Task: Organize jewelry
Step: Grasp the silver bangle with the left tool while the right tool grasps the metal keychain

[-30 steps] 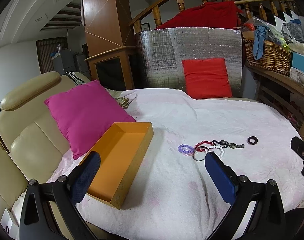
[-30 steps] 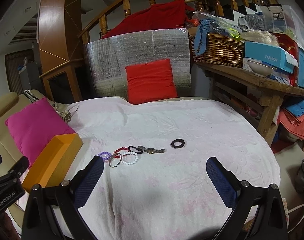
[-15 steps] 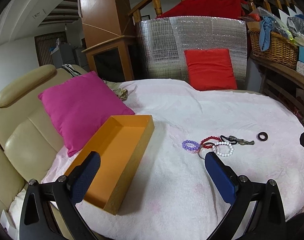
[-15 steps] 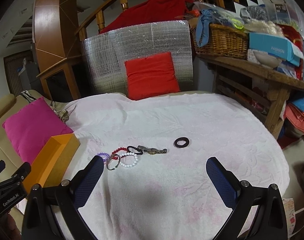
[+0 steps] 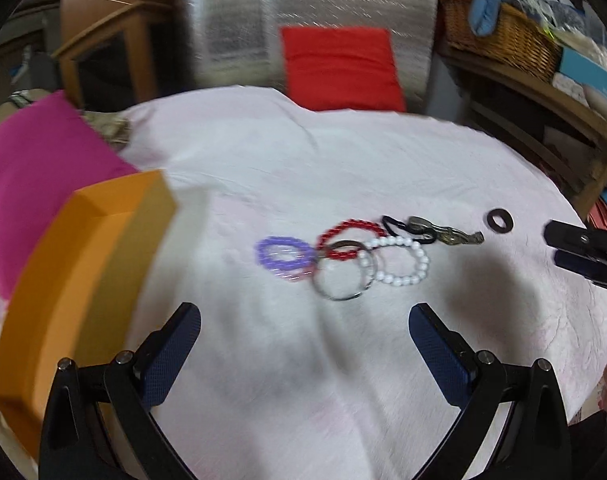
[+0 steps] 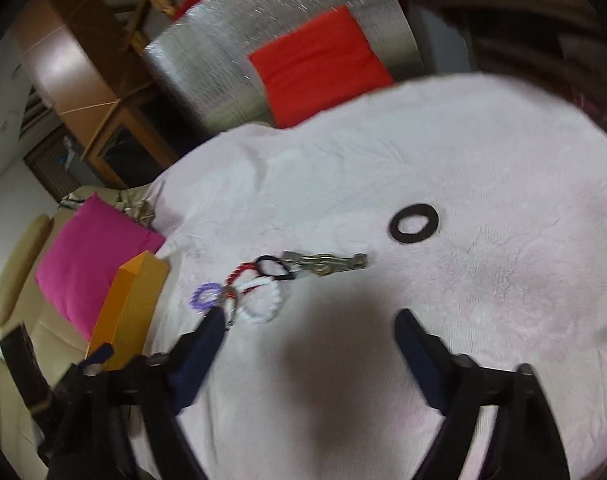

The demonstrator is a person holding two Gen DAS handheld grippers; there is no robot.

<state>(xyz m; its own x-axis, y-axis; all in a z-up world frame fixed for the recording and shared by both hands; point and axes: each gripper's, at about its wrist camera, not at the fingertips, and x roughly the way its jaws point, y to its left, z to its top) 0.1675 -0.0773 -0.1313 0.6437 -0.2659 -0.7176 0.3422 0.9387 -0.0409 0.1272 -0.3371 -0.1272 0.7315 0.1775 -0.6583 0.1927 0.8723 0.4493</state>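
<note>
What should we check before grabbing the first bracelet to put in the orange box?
1. Left gripper open with nothing between its fingers: ok.
2. Right gripper open, its fingers having just been closing with nothing between them: ok.
3. Orange box open on top: ok.
4. Purple bracelet free of the others: not ok, it touches the metal ring.
5. Dark ring lying alone: ok.
6. Box inside empty: cannot tell.
</note>
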